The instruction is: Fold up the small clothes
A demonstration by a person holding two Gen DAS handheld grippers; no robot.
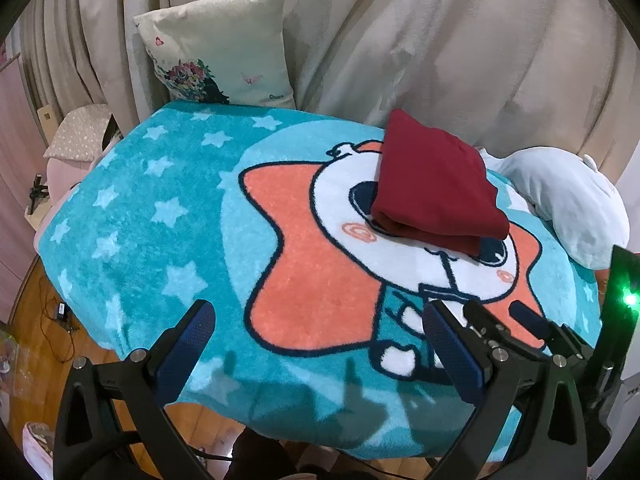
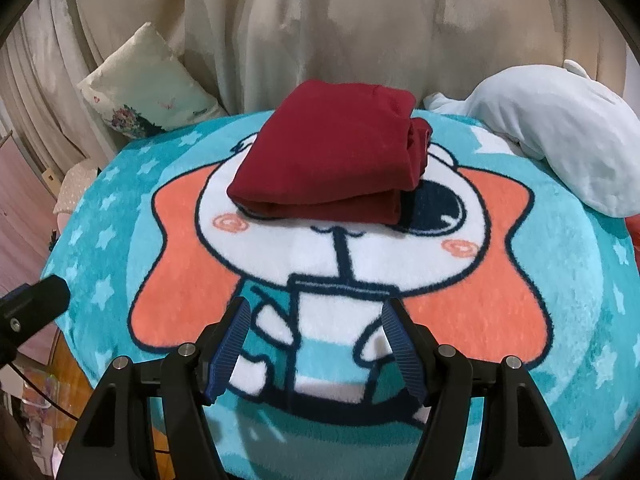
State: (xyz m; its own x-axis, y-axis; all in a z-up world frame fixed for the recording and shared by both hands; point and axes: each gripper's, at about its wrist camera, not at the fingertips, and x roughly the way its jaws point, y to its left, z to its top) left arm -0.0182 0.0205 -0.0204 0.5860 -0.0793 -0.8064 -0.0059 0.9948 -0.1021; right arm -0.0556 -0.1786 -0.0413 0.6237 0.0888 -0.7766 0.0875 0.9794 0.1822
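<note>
Sitting folded: dark red fleece garment (image 2: pixel 332 152), a compact multi-layer bundle on the far half of the teal star-print cartoon blanket (image 2: pixel 120 208), over the character's white face, nearer the far right corner than the left. Fold edge faces the near side; loose layers bunch at its right end.

Left gripper (image 1: pixel 320 344) has jaws spread wide, nothing between them, over the near edge. Right gripper (image 2: pixel 316 344) also released and empty, jaws parted over the near middle, well short of the garment. It shows in the left view (image 1: pixel 496 320) just beside the left gripper's right finger.

Judgement: fold looks done or nearly so.

Risks:
- Bunched right end could spring open if nudged, since the layers there aren't flat.
- Grabbing only the top layer would peel the fold apart on a lift.
- Plush blanket pile could drag on the bottom layer on a slide.

Around:
- Pale white plush toy (image 2: pixel 560 148) lies at the far right edge, near the garment's right end, and crowds any approach from that side.
- Cream floral-print cushion (image 1: pixel 216 48) stands at the far left corner, well apart.
- Beige draped fabric (image 2: pixel 320 20) behind.

Near-side path is unobstructed.
</note>
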